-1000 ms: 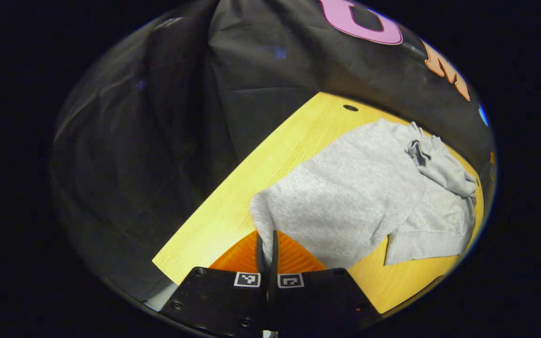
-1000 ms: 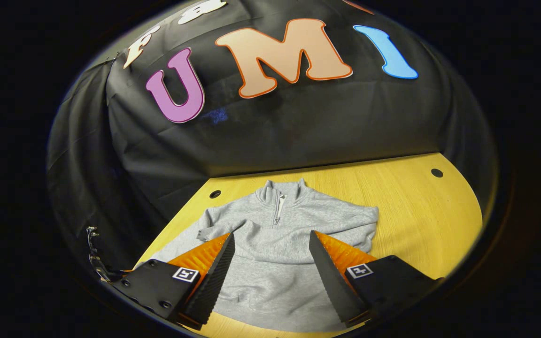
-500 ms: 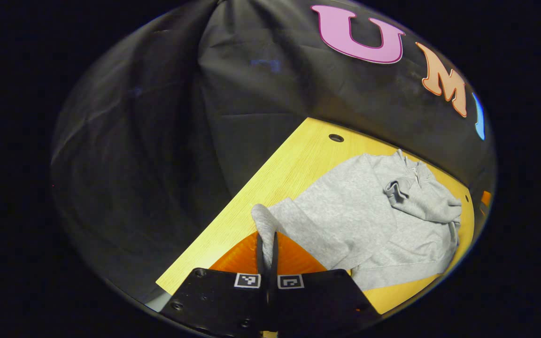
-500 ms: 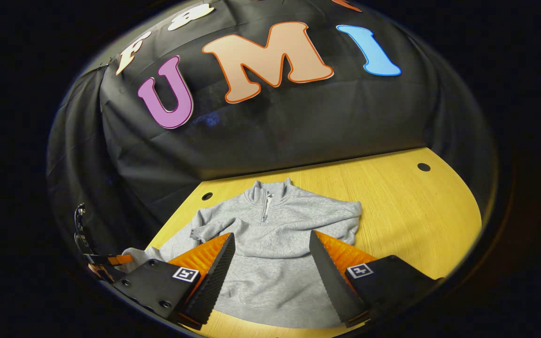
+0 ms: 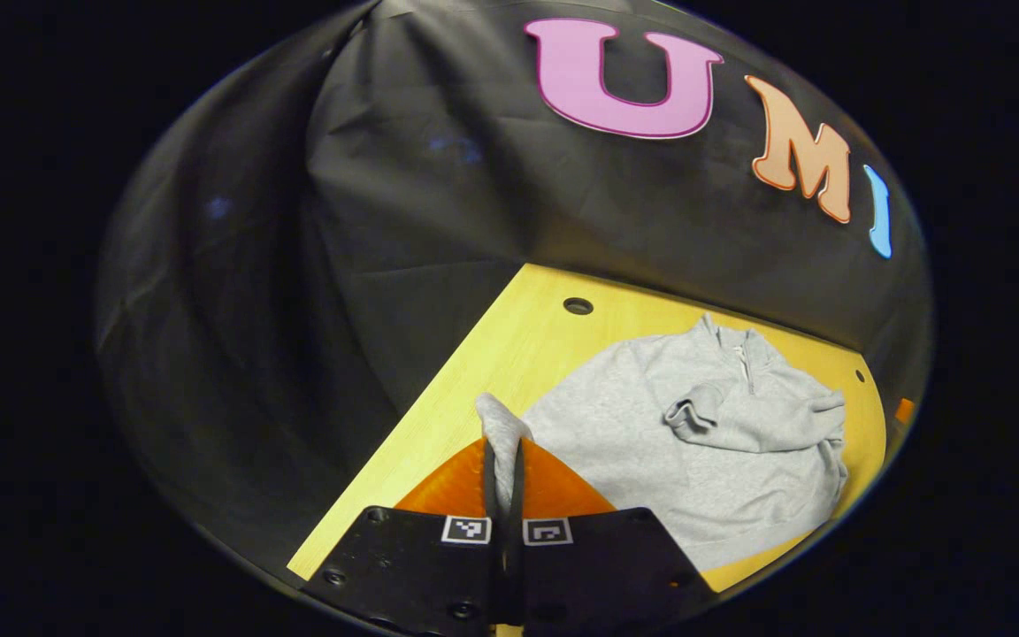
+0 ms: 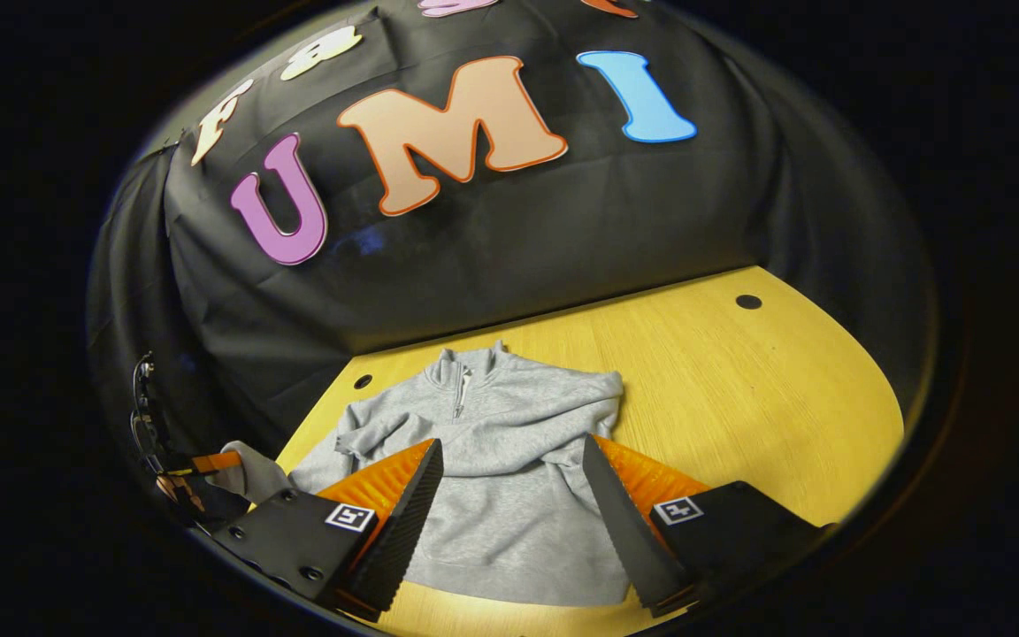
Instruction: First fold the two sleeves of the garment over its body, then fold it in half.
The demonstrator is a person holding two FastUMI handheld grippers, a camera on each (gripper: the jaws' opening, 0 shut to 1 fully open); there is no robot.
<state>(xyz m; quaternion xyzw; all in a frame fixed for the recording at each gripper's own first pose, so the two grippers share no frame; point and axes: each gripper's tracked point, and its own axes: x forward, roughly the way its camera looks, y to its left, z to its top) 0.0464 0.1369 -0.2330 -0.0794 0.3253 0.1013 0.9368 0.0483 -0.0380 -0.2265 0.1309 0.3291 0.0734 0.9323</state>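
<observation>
Your sweatshirt lies on the yellow desk against black cloth walls. Your left hand-held gripper pinches its corner; your right hand-held gripper gapes above it.

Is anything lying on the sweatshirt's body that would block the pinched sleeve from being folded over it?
Nothing visible does. The left gripper pinches the sleeve end; the sweatshirt body carries just its own other folded sleeve. The right gripper hovers open above it.
</observation>
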